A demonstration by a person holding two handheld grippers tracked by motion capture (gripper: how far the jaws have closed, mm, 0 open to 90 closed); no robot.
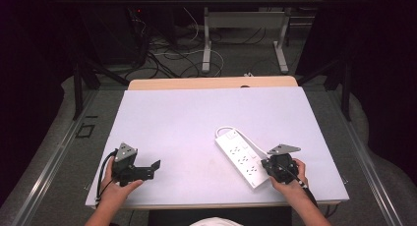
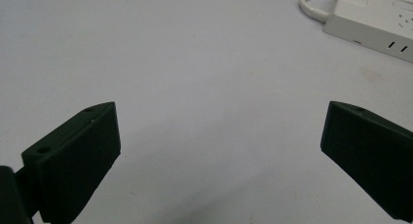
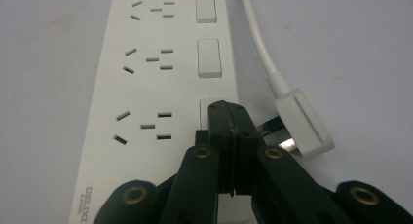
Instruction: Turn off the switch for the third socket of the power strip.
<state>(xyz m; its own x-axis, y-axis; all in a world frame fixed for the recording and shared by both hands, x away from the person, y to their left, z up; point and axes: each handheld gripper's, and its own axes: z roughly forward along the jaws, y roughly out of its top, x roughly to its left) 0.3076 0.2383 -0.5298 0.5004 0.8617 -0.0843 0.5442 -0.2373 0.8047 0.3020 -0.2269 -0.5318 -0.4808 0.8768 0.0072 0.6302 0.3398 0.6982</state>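
Power strip (image 1: 242, 158): white, lying flat on the table at about 4 o'clock from the table's middle in the high view, its long axis running from 10 to 4 o'clock.
Sockets and switches: in the right gripper view three socket groups run up the strip, each with a white rocker switch (image 3: 208, 58) at its 3 o'clock side.
Right gripper (image 3: 228, 118): jaws pressed together with nothing between them, tips resting over the nearest switch at the strip's near end.
Plug (image 3: 303, 122): white, lying on the table just beside the strip at 3 o'clock from the right gripper's tips, metal pins pointing toward the strip.
Cord (image 3: 258, 31): white, running from the plug toward 12 o'clock alongside the strip, then looping round the far end in the high view.
Left gripper (image 2: 219, 136): jaws spread wide, bare table between them; well apart from the strip, which shows at 1 o'clock in the left gripper view.
Table (image 1: 187, 118): pale white top.
In the way: the plug and cord crowd the switch side of the strip.
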